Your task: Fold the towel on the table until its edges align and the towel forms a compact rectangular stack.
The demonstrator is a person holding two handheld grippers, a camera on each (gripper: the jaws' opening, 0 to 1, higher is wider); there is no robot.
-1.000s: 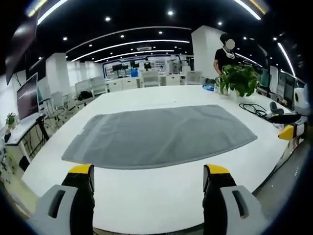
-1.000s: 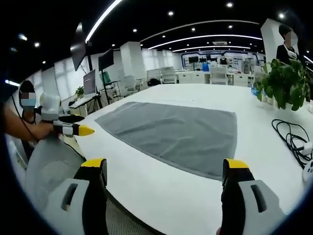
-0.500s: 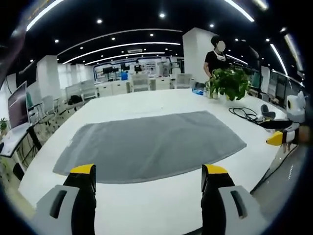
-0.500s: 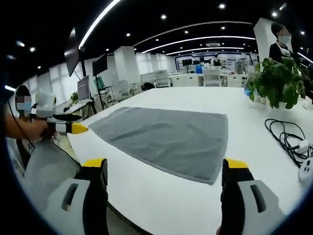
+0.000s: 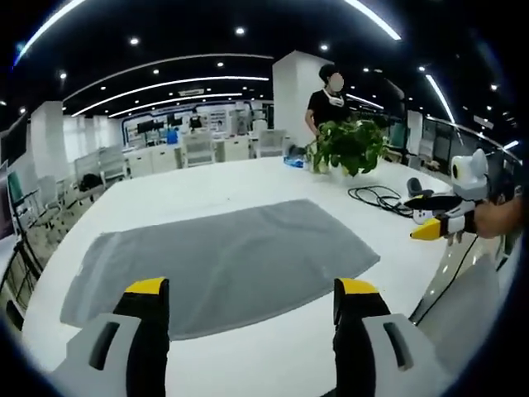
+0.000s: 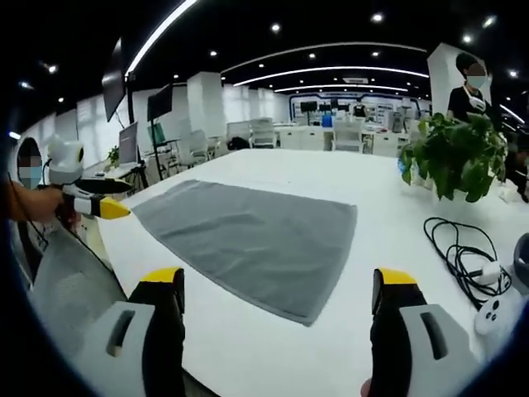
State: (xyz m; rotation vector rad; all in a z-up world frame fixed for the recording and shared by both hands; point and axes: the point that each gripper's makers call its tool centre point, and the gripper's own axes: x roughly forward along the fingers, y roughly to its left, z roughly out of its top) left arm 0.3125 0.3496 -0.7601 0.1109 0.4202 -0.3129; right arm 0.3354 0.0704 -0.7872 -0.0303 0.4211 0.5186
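While both pairs of jaws stand wide apart and hold nothing, the left gripper point(image 5: 241, 289) hangs just short of the towel's near edge, its yellow tips at six o'clock in the left gripper view with the grey towel point(image 5: 219, 265) spreading out toward twelve. Over the last second that view swings: the towel slides toward nine o'clock and its near hem now runs close behind the jaw tips, so the camera has turned and come closer, and the cloth itself lies as flat as before. The right gripper point(image 6: 278, 285) does much the same, jaws parted and empty, and the towel's near corner point(image 6: 307, 318) now sits between them, where a second ago it lay off toward the right jaw. Each gripper peeks into the other's view, the right one point(image 5: 436, 225) at three o'clock, the left one point(image 6: 97, 204) at nine.

Out past the towel, the white table point(image 6: 372, 190) carries a potted plant point(image 6: 450, 157) at two o'clock and a black cable point(image 6: 459, 252) at three, both well apart from the cloth. A person point(image 5: 329, 99) stands behind the plant.

My read: no fold is made yet; both hands are lining up on the near edge for the first grasp.
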